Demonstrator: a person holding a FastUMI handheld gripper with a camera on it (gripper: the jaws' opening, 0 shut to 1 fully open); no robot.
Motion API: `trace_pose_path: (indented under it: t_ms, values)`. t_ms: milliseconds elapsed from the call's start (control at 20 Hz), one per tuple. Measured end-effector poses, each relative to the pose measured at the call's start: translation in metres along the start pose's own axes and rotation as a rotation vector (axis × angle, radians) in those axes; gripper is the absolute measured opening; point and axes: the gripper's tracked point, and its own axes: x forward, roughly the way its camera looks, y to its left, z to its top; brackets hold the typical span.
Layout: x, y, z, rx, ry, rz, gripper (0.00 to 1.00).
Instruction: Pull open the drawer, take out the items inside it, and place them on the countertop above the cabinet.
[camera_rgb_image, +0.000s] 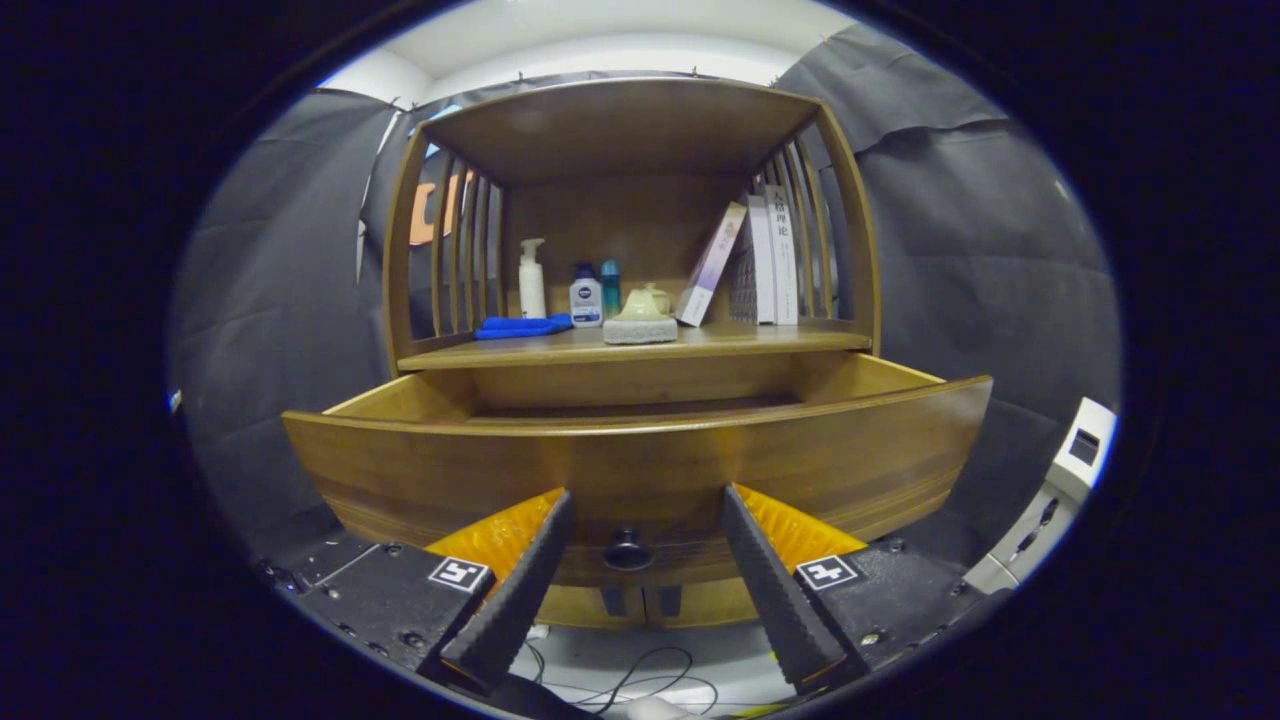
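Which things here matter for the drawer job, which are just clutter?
Job:
drawer, pulled open, contents hidden
knob, between the open jaws, untouched
gripper
countertop

Lying about, on the countertop:
blue cloth
pump bottle
two small bottles
teapot on a pad
books

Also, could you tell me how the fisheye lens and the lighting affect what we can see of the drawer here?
Gripper view: the fisheye bows the drawer front into a curve; its inside sits in shadow, contents hidden; the shelf things are evenly lit, sharp; the open claw flanks the knob.
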Motion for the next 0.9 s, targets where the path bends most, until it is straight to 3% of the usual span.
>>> trace_pose_path:
  t_ms: [350,900]
  values:
    - [0.023,0.004,0.010,0.010,-0.007,-0.002,0.97]
    - [0.131,0.008,0.036,0.003,0.004,-0.019,0.97]
